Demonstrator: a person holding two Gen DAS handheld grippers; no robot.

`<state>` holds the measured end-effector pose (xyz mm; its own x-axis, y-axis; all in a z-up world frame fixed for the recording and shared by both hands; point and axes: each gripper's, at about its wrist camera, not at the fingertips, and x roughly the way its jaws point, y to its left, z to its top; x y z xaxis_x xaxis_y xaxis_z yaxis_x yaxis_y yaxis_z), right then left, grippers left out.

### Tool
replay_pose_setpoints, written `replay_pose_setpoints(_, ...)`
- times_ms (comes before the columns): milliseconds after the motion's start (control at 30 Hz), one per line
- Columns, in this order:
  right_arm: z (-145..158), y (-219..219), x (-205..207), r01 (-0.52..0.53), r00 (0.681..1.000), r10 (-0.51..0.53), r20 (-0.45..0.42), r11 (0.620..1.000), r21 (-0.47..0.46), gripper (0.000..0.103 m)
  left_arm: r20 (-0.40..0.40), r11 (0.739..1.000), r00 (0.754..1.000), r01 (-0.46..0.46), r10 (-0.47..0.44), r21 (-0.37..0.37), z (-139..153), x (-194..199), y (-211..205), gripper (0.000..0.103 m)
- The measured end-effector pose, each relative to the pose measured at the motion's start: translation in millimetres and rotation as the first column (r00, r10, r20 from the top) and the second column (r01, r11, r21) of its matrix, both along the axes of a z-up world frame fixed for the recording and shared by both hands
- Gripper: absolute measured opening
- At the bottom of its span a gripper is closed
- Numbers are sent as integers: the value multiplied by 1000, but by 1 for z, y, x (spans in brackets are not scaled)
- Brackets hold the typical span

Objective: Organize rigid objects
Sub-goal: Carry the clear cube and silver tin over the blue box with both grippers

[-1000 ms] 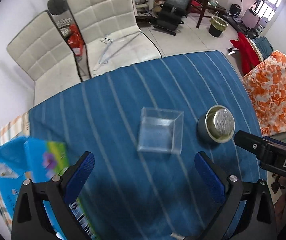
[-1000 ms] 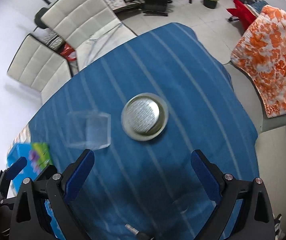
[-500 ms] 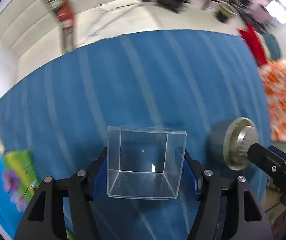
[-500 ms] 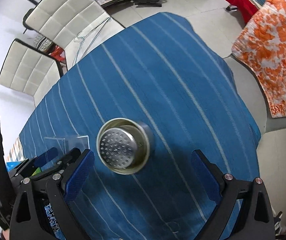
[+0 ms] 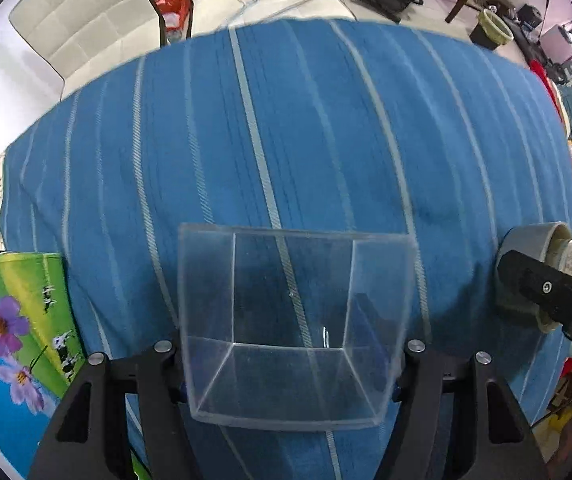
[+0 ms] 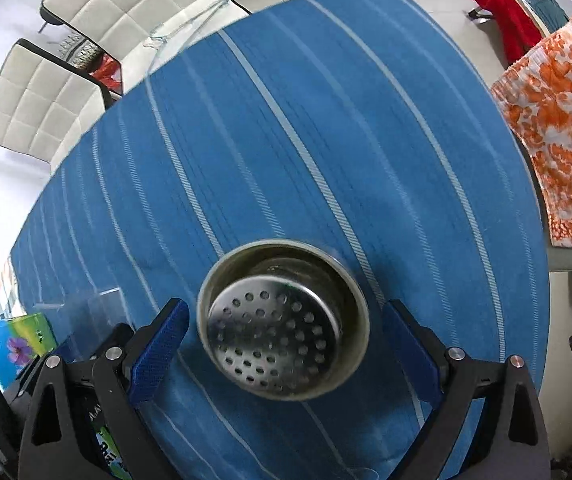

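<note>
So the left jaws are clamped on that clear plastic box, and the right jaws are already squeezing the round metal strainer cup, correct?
Not quite. The right wrist view shows the right gripper open around the round metal strainer cup, with gaps on both sides. The left gripper is indeed clamped on the clear plastic box.

— What do we see of our left gripper [image 5: 292, 360]?

— Black angular arms with triangular cut-outs, and round silver screws on top of each. Only a sliver of blue shows at the inner edges of its fingers [image 5: 395, 390].

— And our right gripper [image 6: 282, 344]?

— The same black frame and silver screws. Its fingers [image 6: 160, 348] carry long blue pads with a fine knurled texture. In the left view its black body shows at the edge with one small screw.
</note>
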<state>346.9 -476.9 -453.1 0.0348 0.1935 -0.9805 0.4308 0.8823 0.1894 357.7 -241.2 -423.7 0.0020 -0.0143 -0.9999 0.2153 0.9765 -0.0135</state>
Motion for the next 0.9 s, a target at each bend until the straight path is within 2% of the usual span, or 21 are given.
replay_pose_setpoints(233, -13, 10, 8, -45, 999, 43, -27, 998, -52, 96, 35, 1000, 999, -4, 4, -6, 3, 4, -6, 62)
replay_pose_setpoints(267, -13, 12, 8, -50, 998, 48, -26, 997, -65, 93, 44, 1000, 999, -6, 6, -6, 4, 3, -7, 62)
replay_pose_setpoints(333, -10, 18, 9, -67, 998, 65, -21, 992, -104, 79, 50, 1000, 999, -3, 4, -3, 5, 5, -6, 62)
replay_pose_setpoints(367, -7, 21, 9, -80, 997, 79, -8, 989, -121, 75, 57, 1000, 998, -2, 2, -2, 6, 4, -7, 62)
replay_pose_setpoints(633, -1, 37, 2, -105, 994, 106, 3, 985, -140, 75, 85, 1000, 996, 7, -6, -8, 21, -15, 2, 61)
replay_pose_setpoints(900, 18, 33, -26, -57, 998, 59, 30, 997, -54, 74, 155, 998, 988, 26, -16, -59, 65, -34, 16, 61)
